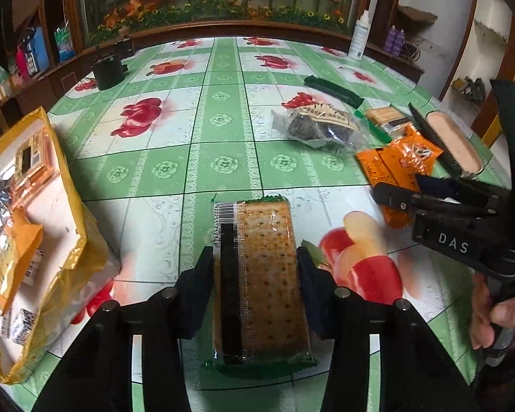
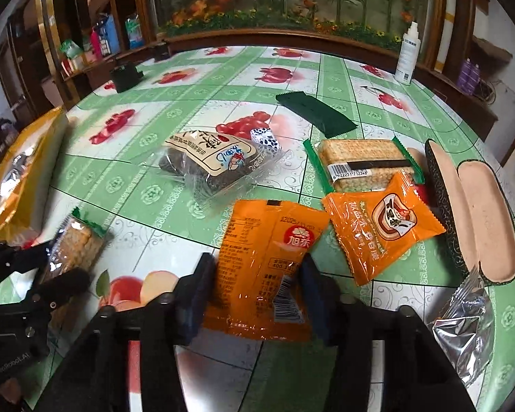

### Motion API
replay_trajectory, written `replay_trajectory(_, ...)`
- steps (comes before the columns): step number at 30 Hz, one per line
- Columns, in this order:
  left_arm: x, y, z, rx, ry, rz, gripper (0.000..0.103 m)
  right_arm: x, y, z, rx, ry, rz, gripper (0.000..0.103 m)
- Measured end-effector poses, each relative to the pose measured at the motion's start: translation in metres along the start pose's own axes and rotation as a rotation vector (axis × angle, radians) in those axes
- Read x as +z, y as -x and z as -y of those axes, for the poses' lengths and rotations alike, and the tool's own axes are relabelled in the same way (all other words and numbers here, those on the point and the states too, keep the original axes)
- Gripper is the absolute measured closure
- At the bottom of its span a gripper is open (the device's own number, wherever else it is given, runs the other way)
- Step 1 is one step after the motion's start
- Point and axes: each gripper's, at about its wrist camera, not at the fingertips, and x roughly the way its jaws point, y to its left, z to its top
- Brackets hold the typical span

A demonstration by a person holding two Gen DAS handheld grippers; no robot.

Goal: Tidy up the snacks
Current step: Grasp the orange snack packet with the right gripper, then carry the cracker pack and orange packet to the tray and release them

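Observation:
My left gripper [image 1: 255, 267] is shut on a cracker pack [image 1: 262, 274] in clear wrap with green ends, held above the table; it also shows in the right wrist view [image 2: 75, 247]. My right gripper [image 2: 254, 274] is shut on an orange snack packet [image 2: 267, 264], seen from the left wrist view [image 1: 388, 171] too. On the table lie a second orange packet [image 2: 384, 226], another cracker pack [image 2: 360, 161], a clear pack of dark cakes [image 2: 219, 164], a dark green wrapper [image 2: 316, 110] and a silver packet [image 2: 463, 329]. A big yellow bag [image 1: 24, 240] lies at the left.
An open glasses case [image 2: 477, 209] lies at the right. A white spray bottle [image 2: 407, 55] and a black box [image 2: 125, 75] stand near the far edge of the green fruit-print tablecloth [image 1: 223, 120]. Wooden shelves and a planter wall ring the table.

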Motion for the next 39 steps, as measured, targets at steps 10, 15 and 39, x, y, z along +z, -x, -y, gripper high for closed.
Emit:
replay_trajectory(10, -0.003, 0.014, -0.003, -0.045, 0.024, 0.029, 0.058, 0.001, 0.015, 0.017, 0.086, -0.103, 0.069, 0.057)
replay_trajectory(15, -0.002, 0.026, -0.008, -0.054, 0.037, 0.055, 0.058, 0.002, 0.023, 0.014, 0.129, -0.104, 0.107, 0.057)
replay_trajectory(39, -0.011, 0.112, -0.117, 0.034, 0.247, 0.233, 0.057, 0.029, 0.044, -0.102, 0.442, -0.024, 0.190, 0.056)
